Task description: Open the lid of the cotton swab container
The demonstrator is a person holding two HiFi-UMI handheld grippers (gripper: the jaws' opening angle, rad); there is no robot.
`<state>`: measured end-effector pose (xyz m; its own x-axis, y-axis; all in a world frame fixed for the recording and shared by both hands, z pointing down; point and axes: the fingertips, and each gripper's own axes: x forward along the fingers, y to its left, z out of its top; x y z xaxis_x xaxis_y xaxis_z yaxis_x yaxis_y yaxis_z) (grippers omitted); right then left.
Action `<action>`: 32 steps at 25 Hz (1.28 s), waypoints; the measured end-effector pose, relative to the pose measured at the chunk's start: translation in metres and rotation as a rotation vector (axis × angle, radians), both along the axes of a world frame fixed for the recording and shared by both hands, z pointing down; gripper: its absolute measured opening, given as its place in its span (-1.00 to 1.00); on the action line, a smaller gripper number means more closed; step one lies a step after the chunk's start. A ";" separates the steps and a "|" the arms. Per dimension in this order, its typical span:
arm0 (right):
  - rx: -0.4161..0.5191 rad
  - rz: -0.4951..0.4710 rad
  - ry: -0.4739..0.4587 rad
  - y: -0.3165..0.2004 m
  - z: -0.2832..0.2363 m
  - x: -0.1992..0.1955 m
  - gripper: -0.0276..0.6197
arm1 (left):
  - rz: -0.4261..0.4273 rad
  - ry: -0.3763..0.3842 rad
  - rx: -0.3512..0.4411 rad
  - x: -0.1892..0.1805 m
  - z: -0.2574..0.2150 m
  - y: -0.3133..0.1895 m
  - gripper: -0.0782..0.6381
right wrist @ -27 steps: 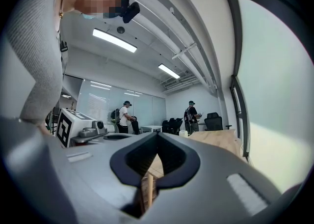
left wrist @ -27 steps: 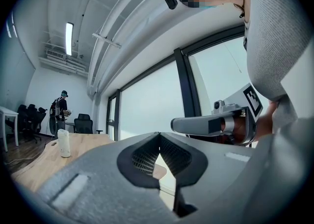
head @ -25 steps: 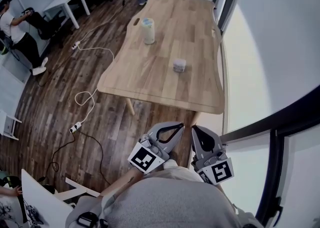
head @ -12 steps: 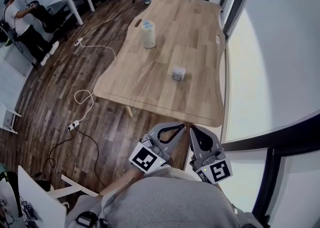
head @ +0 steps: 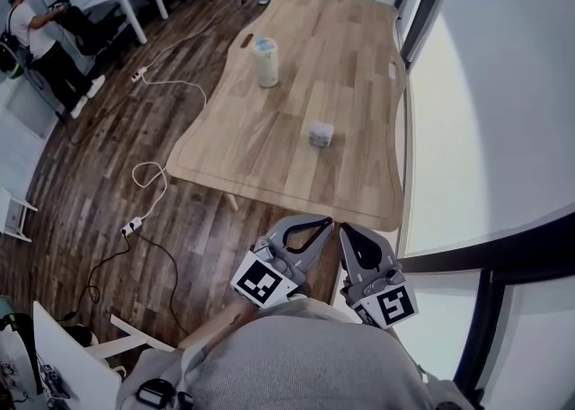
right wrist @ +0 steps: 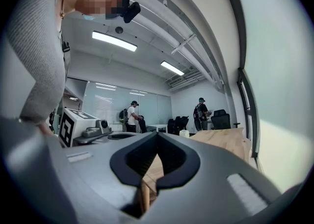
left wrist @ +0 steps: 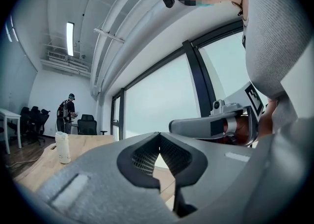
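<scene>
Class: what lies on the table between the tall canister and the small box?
Nothing. In the head view, only bare wooden table runs between the tall canister and the small box.

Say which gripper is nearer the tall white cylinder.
Left, slightly. The left gripper hangs short of the table, below-right of the tall white cylinder; the right gripper sits beside it, farther right.

Bright window glare, fisheye-warped edges
</scene>
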<state>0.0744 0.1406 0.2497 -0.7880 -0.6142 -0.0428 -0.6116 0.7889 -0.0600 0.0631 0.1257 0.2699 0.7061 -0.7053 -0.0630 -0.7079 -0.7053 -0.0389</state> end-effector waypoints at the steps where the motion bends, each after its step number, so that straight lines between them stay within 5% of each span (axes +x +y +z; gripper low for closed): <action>1: 0.000 -0.005 0.000 0.000 0.000 -0.001 -0.91 | -0.001 0.001 -0.002 0.000 0.000 -0.001 -0.78; 21: -0.009 -0.086 -0.018 -0.037 0.008 -0.018 -0.91 | -0.074 -0.065 -0.026 -0.019 0.019 -0.038 -0.78; 32: -0.007 -0.007 -0.004 -0.134 0.014 -0.035 -0.91 | -0.004 -0.043 -0.022 -0.040 0.023 -0.133 -0.78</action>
